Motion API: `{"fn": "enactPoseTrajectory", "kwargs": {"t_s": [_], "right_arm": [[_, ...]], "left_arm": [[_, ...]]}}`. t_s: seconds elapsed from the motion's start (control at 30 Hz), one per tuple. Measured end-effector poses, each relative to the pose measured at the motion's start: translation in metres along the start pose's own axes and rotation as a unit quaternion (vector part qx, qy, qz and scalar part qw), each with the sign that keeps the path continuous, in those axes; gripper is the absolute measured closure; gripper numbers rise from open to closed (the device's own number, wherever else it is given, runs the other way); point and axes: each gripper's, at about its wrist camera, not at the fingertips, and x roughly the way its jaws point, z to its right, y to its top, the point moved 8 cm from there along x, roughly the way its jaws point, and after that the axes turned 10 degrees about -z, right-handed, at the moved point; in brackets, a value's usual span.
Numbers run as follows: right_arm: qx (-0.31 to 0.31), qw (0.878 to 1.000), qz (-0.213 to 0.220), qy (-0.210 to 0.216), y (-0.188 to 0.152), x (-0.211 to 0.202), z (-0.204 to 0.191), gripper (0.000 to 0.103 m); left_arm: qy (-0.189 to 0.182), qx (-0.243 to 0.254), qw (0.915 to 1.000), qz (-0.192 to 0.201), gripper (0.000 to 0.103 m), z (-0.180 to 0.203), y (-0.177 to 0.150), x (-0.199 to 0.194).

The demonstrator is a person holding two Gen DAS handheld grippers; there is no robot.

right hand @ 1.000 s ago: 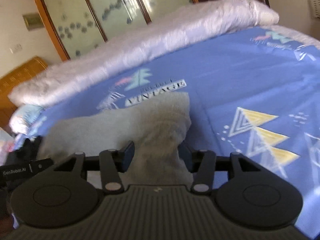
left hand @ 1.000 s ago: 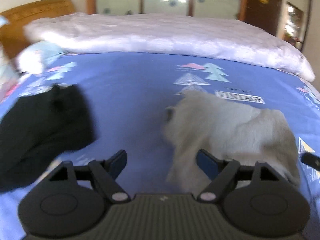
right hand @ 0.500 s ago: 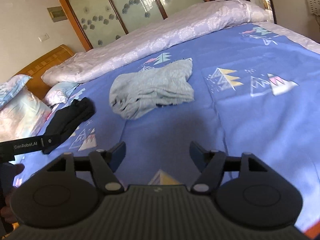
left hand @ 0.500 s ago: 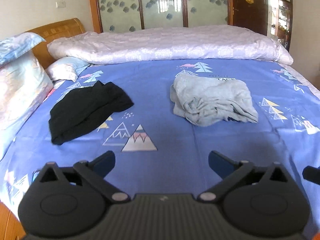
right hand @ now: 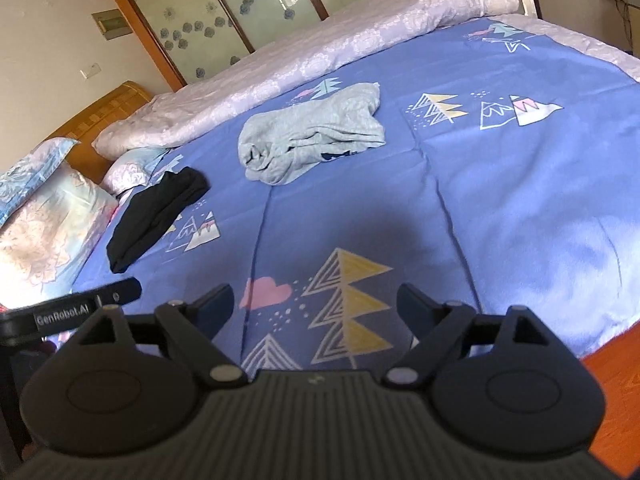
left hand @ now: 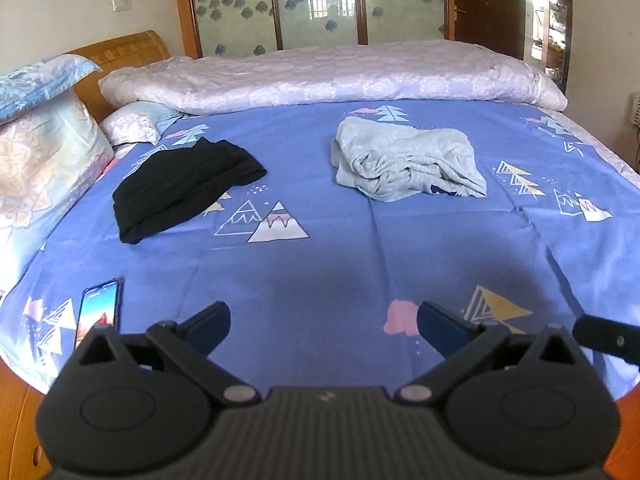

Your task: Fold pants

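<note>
grey pants soft, rumpled, bunched on blue sheet

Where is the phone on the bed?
In the left wrist view, the phone lies flat on the blue sheet near the bed's lower left edge, just ahead of the left gripper and nearer than the black pants.

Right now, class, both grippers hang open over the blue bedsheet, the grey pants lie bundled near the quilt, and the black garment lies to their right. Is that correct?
One detail is wrong. The black garment lies to the left of the grey pants, toward the pillows, as the left wrist view shows. The rest holds: left gripper and right gripper are open over the blue bedsheet.
</note>
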Motion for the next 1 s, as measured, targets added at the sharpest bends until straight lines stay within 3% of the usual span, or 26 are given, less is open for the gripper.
{"fn": "enactPoseTrajectory", "kwargs": {"t_s": [0.5,1.0], "right_arm": [[0.004,1.0,0.013,-0.003,-0.009,-0.001,-0.011,0.012],[0.012,0.999,0.004,-0.029,-0.017,0.007,-0.011,0.012]], "left_arm": [[0.032,-0.01,0.9991,0.025,0.0,-0.009,-0.001,-0.014],[0.024,0.01,0.9997,-0.002,0.0,0.0,-0.012,0.003]]}}
